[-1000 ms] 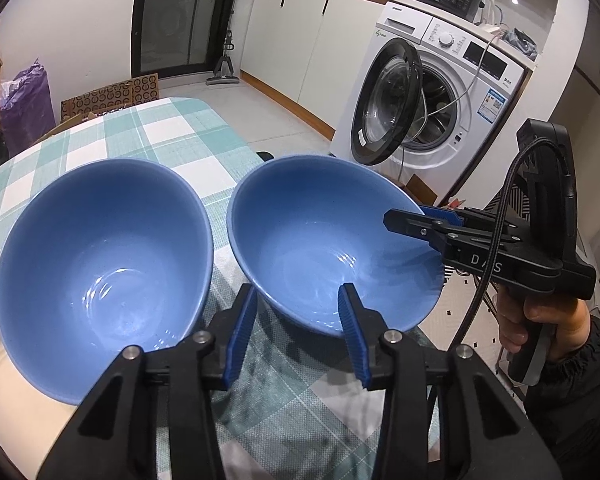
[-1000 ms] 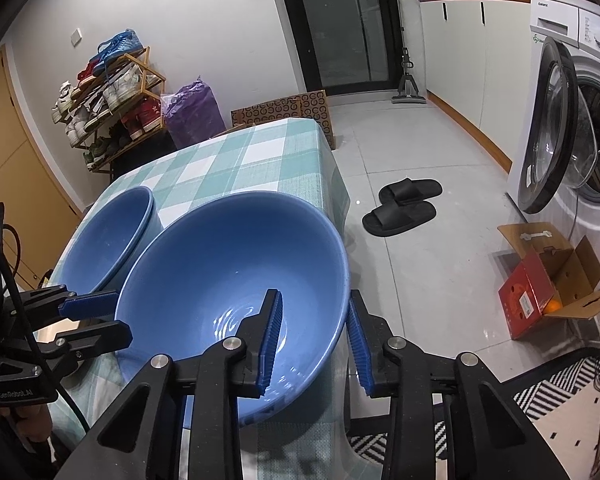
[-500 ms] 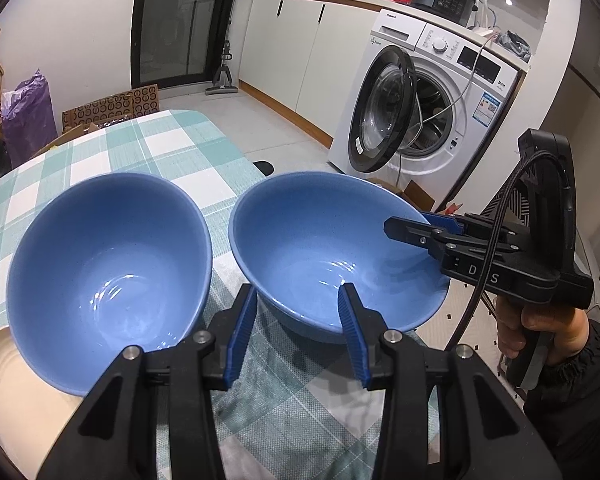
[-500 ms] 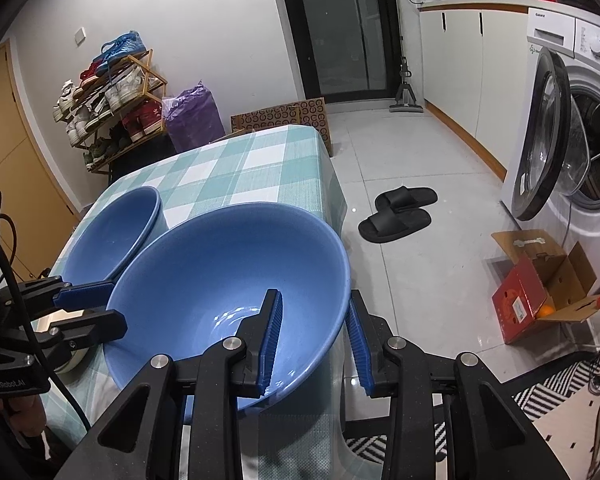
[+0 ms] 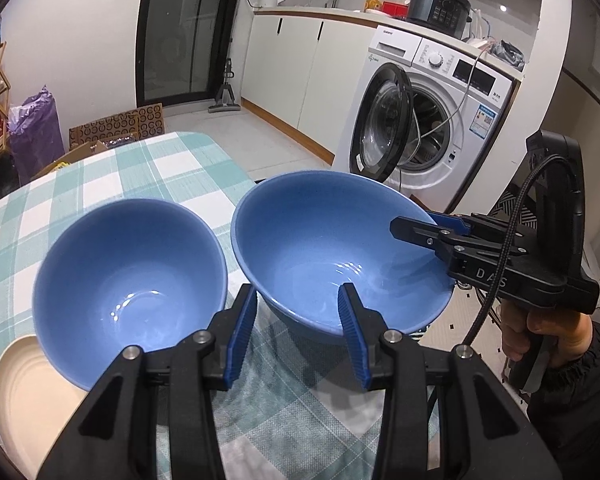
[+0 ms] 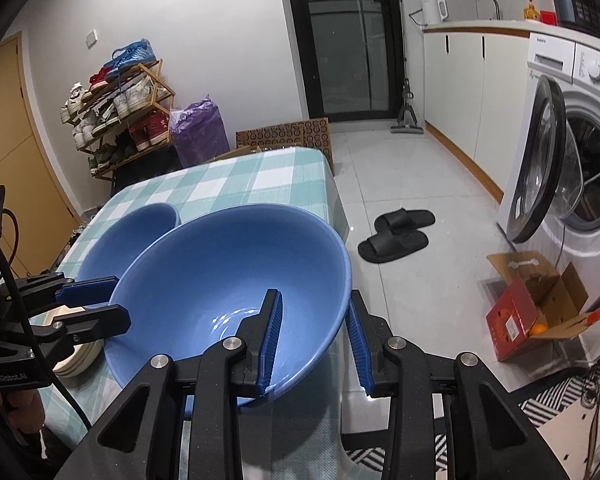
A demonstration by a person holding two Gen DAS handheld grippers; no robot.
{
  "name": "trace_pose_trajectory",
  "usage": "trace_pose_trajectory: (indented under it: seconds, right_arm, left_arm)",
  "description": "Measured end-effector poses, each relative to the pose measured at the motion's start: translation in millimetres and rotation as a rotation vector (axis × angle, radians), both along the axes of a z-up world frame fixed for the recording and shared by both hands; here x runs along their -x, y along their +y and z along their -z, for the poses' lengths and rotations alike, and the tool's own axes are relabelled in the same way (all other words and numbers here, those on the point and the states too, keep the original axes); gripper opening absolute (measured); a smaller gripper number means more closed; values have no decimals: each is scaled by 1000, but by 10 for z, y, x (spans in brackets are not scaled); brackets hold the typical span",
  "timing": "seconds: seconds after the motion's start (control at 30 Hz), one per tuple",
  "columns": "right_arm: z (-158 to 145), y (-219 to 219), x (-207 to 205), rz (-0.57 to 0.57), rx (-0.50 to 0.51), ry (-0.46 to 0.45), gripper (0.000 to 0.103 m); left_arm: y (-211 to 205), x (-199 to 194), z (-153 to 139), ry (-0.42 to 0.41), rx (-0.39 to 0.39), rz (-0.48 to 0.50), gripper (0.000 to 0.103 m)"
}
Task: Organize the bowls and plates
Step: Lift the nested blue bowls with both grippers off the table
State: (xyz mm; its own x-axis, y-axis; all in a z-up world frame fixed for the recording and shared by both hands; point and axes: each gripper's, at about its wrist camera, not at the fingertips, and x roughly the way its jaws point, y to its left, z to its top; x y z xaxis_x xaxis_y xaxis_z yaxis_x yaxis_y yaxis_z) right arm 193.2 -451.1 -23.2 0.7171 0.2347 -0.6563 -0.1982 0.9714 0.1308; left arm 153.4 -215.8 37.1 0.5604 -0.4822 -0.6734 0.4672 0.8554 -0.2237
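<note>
Two blue bowls are over the checked table. The right bowl (image 5: 332,248) (image 6: 224,284) is lifted and tilted; its near rim sits between the pads of my right gripper (image 6: 314,336), one pad inside and one outside, which is shut on it. In the left wrist view my right gripper (image 5: 428,228) shows at the bowl's right rim. The left bowl (image 5: 128,276) (image 6: 132,236) rests on a cream plate stack (image 5: 24,392) (image 6: 78,360). My left gripper (image 5: 296,328) is open and empty, in front of and between the two bowls.
The table (image 5: 112,176) has a teal and white checked cloth; its right edge drops to a tiled floor with black slippers (image 6: 396,234). A washing machine (image 5: 432,120) with an open door and a red cardboard box (image 6: 536,308) stand on the right.
The right gripper has lifted the right bowl higher, clear of the cloth. The left gripper has drawn back and up, so both bowls look smaller and farther.
</note>
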Motion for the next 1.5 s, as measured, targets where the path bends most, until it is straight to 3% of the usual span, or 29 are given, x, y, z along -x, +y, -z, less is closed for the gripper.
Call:
trace_pose_trajectory:
  seconds: [0.93,1.5]
  right_arm:
    - [-750,514,152,-41,34,-153,34]
    - [-998,1016,36,-103,43,-196,34]
  left_arm:
    - [482,87,-494,-130,34,-76,41]
    - [929,63,-576,-155,54,-161,41]
